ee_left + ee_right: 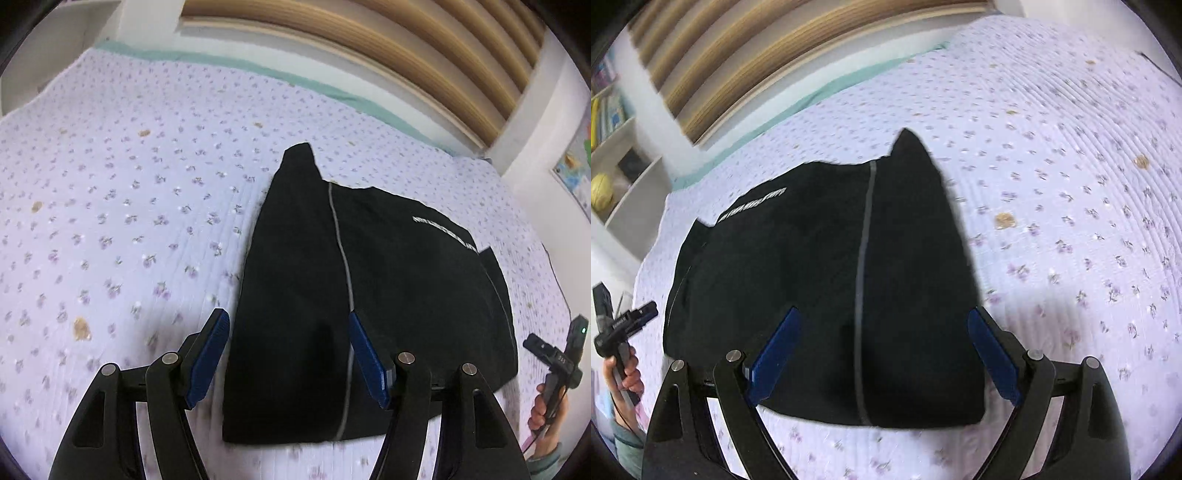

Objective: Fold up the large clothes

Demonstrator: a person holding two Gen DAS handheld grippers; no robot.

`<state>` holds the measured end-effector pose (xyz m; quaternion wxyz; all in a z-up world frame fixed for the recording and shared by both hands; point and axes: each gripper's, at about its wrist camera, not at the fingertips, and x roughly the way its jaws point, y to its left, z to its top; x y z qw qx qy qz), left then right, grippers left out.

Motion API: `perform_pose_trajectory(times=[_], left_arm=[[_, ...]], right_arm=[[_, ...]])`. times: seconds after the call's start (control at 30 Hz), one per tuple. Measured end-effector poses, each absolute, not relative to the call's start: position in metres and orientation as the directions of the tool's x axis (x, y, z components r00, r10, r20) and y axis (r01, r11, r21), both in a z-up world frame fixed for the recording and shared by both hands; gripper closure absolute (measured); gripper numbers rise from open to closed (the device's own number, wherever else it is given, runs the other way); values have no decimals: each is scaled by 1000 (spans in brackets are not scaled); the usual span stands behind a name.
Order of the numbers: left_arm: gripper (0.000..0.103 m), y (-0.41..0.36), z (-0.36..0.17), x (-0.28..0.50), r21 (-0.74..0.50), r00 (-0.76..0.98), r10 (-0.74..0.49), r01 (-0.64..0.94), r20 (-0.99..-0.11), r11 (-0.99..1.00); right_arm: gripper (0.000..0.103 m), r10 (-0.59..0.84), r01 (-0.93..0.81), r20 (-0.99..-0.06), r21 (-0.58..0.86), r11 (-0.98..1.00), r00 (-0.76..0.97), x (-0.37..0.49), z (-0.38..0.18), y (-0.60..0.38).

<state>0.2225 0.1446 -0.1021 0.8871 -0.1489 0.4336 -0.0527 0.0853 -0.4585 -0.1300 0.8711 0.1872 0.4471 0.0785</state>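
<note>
A black garment [369, 295] with a thin grey stripe and white lettering lies folded into a compact shape on the bed; it also shows in the right wrist view [820, 280]. My left gripper [290, 328] is open and empty, held above the garment's near left edge. My right gripper [882, 325] is open and empty, held above the garment's near edge, its blue fingers [775, 350] spread wide. Each view also shows the other gripper at the side, held in a hand [557, 362] [617, 328].
The bed [129, 206] has a lilac floral quilt with a few brown spots. A wooden slatted headboard [406, 48] and white wall lie beyond. A white shelf [624, 155] with books and a yellow ball stands to one side.
</note>
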Motion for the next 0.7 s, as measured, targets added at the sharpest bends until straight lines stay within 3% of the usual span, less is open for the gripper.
perform_pose_trajectory(times=[0.43, 0.7], left_arm=[[35, 161, -152, 303, -537, 465, -442, -88, -767, 839], [24, 164, -193, 319, -675, 426, -574, -131, -700, 726]], right_arm=[[10, 359, 53, -741, 468, 882, 568, 144, -147, -484], [9, 467, 66, -750, 557, 828, 469, 184, -186, -482]])
